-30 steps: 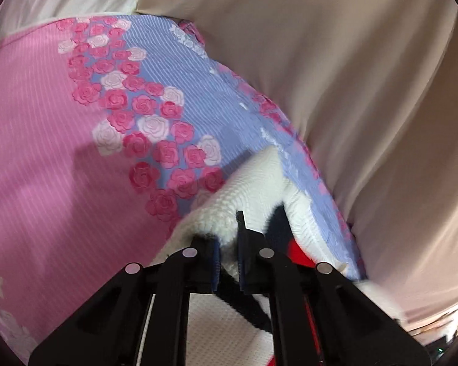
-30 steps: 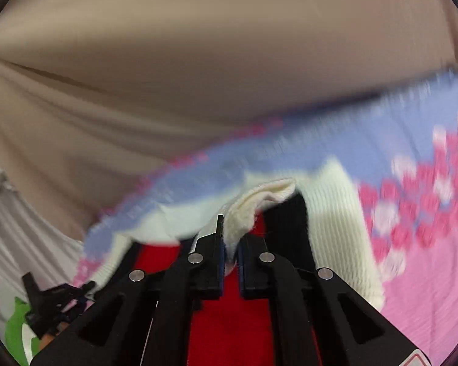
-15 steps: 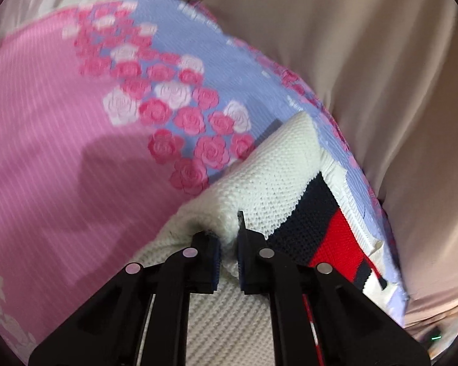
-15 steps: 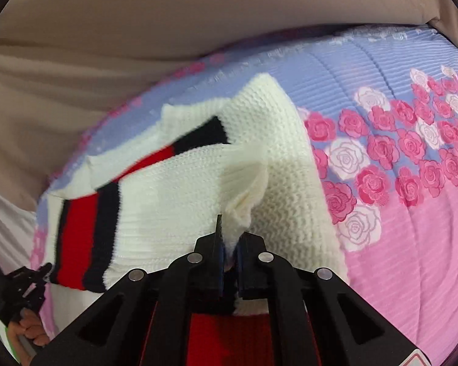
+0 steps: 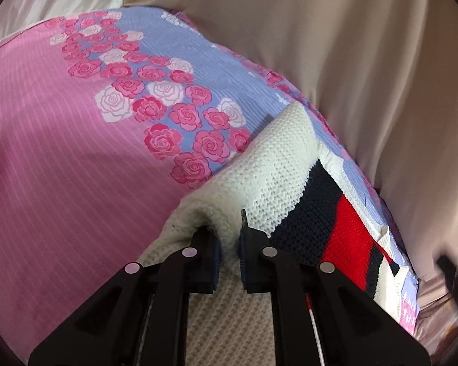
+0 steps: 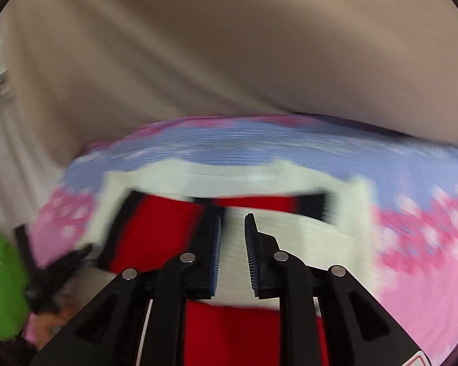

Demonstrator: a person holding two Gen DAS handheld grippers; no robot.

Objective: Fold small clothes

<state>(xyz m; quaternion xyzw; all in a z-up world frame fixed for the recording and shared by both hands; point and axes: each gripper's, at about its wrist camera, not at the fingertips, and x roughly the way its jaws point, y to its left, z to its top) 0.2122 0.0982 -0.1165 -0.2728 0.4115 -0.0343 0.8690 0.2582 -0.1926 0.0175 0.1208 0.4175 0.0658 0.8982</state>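
left gripper [image 5: 229,238]: jaws pinched on a bunched cream fold of the sweater [image 5: 278,177].
right gripper [image 6: 232,238]: jaws parted, nothing between them; view motion-blurred.
sweater position: on the floral bedspread [image 5: 76,152], toward its far edge beside the beige sheet [image 5: 366,61].
risk: one-sided hold; a pull from the left gripper could drag the knit askew or undo the fold.
containers: none in view.

Pink-and-lavender rose-print bedspread [image 5: 76,158], cream knit sweater [image 5: 278,164] with navy and red stripes flat upon it
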